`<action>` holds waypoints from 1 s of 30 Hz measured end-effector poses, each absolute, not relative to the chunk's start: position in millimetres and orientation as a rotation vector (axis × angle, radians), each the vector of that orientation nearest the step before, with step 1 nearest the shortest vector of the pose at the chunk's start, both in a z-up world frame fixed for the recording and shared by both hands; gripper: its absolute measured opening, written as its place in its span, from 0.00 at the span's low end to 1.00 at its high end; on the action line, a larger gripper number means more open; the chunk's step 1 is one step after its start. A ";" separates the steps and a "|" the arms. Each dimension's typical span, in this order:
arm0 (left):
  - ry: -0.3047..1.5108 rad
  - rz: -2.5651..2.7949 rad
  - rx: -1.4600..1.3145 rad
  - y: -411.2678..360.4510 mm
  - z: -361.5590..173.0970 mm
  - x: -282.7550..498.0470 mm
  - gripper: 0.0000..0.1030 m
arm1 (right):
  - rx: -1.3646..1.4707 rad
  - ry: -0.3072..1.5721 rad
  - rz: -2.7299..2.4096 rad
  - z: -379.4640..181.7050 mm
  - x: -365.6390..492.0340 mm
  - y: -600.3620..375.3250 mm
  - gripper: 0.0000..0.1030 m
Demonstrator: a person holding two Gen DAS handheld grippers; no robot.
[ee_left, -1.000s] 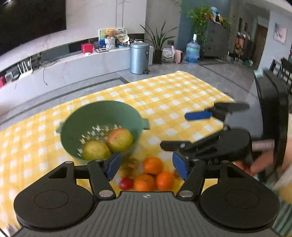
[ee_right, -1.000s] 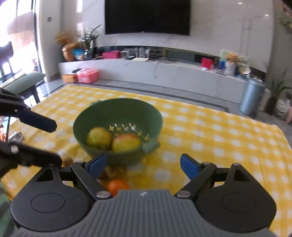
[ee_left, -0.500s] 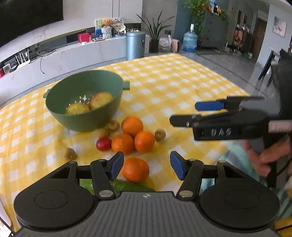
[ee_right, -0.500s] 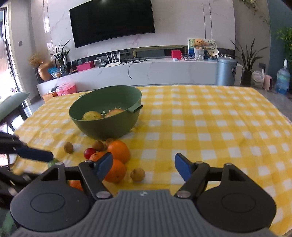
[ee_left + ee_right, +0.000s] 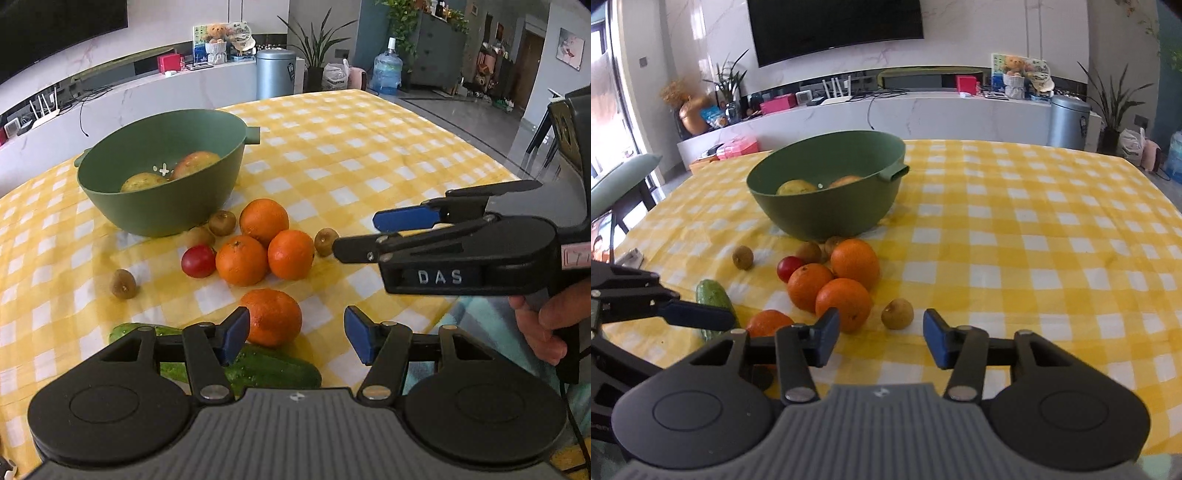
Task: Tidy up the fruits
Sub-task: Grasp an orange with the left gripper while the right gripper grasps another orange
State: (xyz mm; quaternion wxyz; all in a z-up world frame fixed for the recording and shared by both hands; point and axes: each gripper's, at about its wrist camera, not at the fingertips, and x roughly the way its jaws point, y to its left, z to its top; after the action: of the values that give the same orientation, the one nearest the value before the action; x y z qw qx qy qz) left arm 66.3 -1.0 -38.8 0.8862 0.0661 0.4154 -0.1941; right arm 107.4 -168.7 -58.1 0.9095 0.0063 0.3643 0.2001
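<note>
Green plastic bowl [image 5: 159, 184] stands toward the far left part of the tabletop [image 5: 369, 155], on a yellow checked cloth, and it already holds two fruits: a yellowish one [image 5: 142, 182] and a reddish apple [image 5: 195, 162]. I judge the task is only begun, because most fruit is not yet in the bowl.

From left to right in front of the bowl lie a lone kiwi [image 5: 123, 283], a red plum [image 5: 198, 261], two kiwis [image 5: 221, 222] just beside the bowl wall, three oranges [image 5: 264, 242] touching each other, and one more kiwi [image 5: 326, 241] to their right. Nearer the front edge a single orange [image 5: 273, 317] lies against a cucumber [image 5: 258, 365].

The left gripper [image 5: 293, 332] has its jaws at a middle width and nothing between the pads; the single orange sits just beyond them. The right gripper [image 5: 879, 338] is empty too, and its jaws are closing, with the rightmost kiwi [image 5: 897, 314] lying just ahead of the gap, not touched.

The cucumber is half hidden by the left gripper body. The bottom of the bowl is hard to see from the right wrist view, so more fruit there cannot be excluded. Only some fingers of a hand [image 5: 543, 321] show at the right edge.
</note>
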 end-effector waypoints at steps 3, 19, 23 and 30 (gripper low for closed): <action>0.887 -0.367 0.115 1.2 -43.0 73.7 0.67 | 0.008 0.753 0.427 -59.7 110.6 -166.2 0.43; 0.978 -0.314 0.092 -1.2 -57.0 98.1 0.55 | 0.050 0.748 0.487 -68.2 126.1 -154.9 0.41; 0.978 -0.309 0.084 -0.2 -57.3 99.4 0.51 | 0.037 0.747 0.503 -69.3 127.0 -150.9 0.41; 0.980 -0.309 0.054 2.4 -58.5 103.9 0.51 | 0.063 0.769 0.519 -73.5 134.4 -150.3 0.41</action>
State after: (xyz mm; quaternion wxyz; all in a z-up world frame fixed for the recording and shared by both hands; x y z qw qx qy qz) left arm 103.9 2.4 -58.5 0.8706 0.0259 0.4686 -0.1480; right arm 134.4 -150.3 -73.5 0.8939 0.0302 0.3706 0.2503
